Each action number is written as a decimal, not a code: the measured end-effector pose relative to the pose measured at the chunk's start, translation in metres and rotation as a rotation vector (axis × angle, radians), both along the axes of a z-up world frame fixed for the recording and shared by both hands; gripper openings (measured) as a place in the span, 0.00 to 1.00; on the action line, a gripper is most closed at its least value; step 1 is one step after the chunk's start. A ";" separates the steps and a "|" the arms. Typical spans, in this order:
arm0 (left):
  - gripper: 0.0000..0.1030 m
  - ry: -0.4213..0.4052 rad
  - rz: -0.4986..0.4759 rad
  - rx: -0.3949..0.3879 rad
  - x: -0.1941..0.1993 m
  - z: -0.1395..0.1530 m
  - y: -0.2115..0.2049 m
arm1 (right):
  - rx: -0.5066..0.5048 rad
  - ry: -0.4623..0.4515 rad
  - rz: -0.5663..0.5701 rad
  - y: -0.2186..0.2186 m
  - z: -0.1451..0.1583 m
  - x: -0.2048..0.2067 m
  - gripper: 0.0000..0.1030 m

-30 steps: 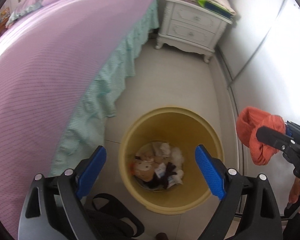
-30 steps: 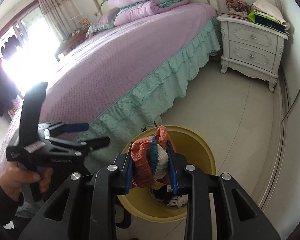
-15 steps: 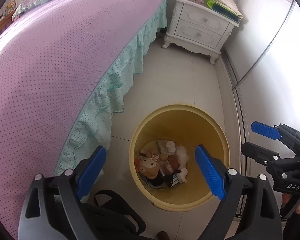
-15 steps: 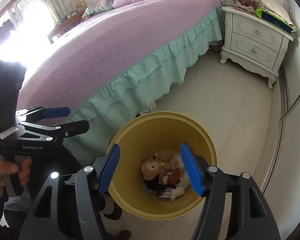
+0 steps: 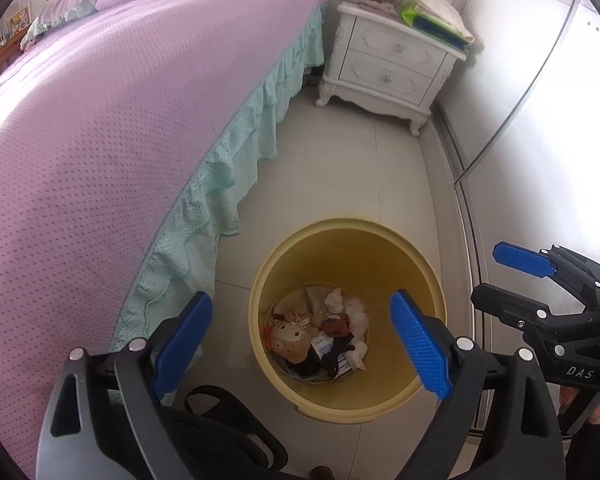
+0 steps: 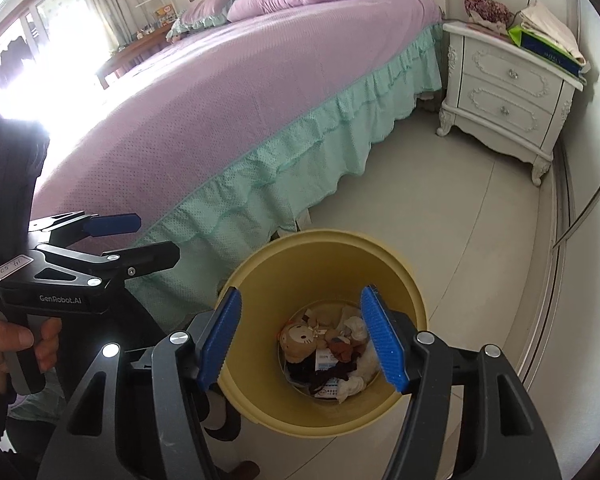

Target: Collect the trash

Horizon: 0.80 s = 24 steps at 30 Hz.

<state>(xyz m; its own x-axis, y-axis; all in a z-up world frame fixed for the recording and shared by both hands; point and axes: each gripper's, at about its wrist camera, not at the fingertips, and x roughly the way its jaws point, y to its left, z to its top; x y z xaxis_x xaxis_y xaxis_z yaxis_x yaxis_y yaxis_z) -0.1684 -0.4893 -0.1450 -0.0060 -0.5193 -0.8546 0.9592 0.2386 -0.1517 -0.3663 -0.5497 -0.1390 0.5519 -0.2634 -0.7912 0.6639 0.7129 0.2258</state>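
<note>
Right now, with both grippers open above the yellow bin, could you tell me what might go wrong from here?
1. The yellow bin stands close to the bed's green frill; the left gripper, hovering on that side, could snag the fabric when lowered.
2. The right gripper hangs over the bin's mouth, so a careless descent might clip the rim and tip it.
3. A plush doll lies among the trash; it may not be rubbish at all.

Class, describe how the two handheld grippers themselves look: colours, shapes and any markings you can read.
Both are black frames with triangular cut-outs, silver rivets and flat blue ribbed pads. The left gripper reads "GenRobot.AI" and carries a handwritten white label in the right wrist view; the right gripper reads "DAS" in the left wrist view. Bare fingers and dark sleeves show at the grips.
</note>
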 end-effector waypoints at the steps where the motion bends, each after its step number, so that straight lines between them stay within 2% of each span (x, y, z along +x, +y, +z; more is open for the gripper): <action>1: 0.87 -0.006 0.003 -0.006 0.001 0.003 0.002 | -0.010 -0.004 0.002 0.001 0.003 0.000 0.60; 6: 0.87 -0.029 0.027 -0.050 0.005 0.024 0.013 | -0.076 -0.018 0.010 0.009 0.025 0.006 0.60; 12: 0.88 -0.098 0.073 -0.156 0.009 0.066 0.041 | -0.166 -0.050 0.032 0.027 0.059 0.013 0.60; 17: 0.94 -0.150 0.135 -0.250 0.019 0.101 0.078 | -0.247 -0.097 0.098 0.053 0.092 0.031 0.60; 20: 0.95 -0.196 0.205 -0.286 0.029 0.119 0.110 | -0.295 -0.133 0.164 0.073 0.112 0.047 0.63; 24: 0.96 -0.248 0.371 -0.295 0.052 0.138 0.165 | -0.342 -0.213 0.280 0.107 0.135 0.076 0.71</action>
